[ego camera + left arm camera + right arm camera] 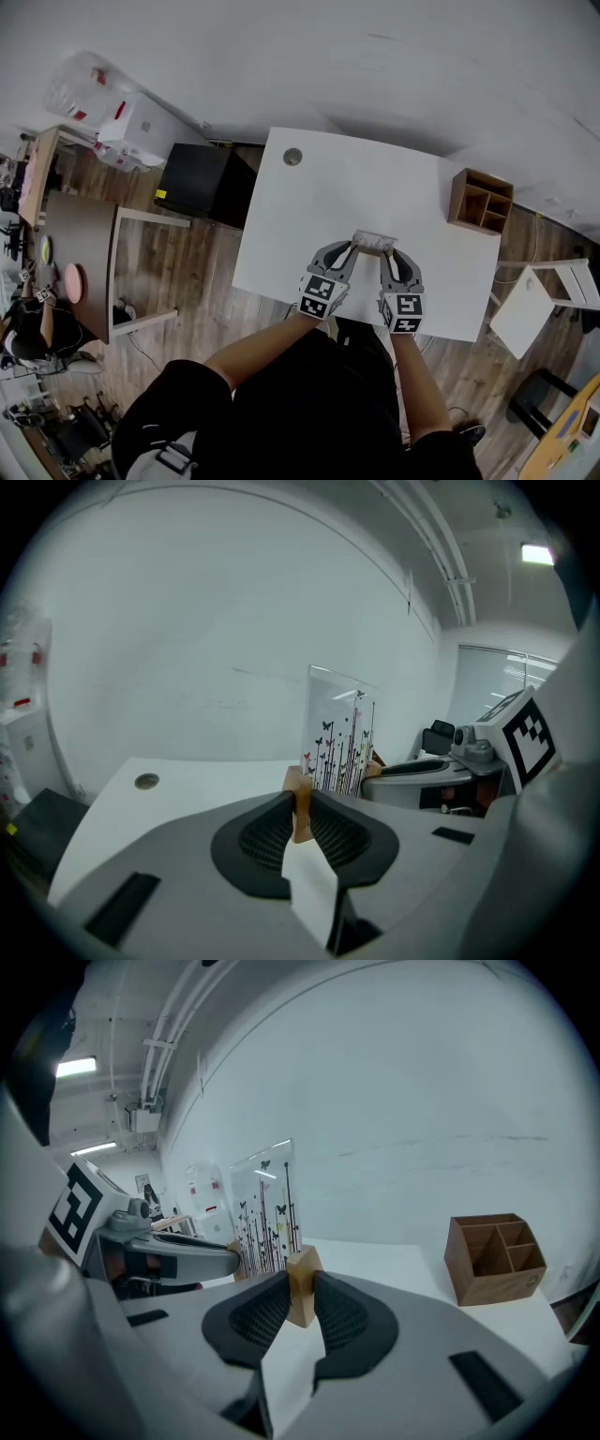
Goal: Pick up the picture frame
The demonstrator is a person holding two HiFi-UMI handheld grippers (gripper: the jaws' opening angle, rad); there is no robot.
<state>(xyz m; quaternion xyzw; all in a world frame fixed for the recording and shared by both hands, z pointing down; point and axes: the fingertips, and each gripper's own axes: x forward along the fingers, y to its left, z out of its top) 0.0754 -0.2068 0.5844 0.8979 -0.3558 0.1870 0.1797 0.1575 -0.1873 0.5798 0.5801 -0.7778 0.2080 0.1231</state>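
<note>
The picture frame (pixel 375 241) is a clear pane printed with thin stems and butterflies (pixel 339 738) (pixel 265 1206), standing in two small wooden end blocks. It hangs above the white table (pixel 328 187), held between both grippers. My left gripper (pixel 349 249) (pixel 301 813) is shut on the frame's left wooden block (pixel 299 800). My right gripper (pixel 386 255) (pixel 300 1299) is shut on the right wooden block (pixel 304 1274). Each gripper shows in the other's view, across the pane.
A wooden desk organiser (pixel 480 200) (pixel 494 1255) with several compartments stands at the table's right back corner. A round cable grommet (pixel 292 157) (pixel 146 781) sits near the left back corner. A black cabinet (pixel 200 181) stands left of the table, a white stool (pixel 539 300) to the right.
</note>
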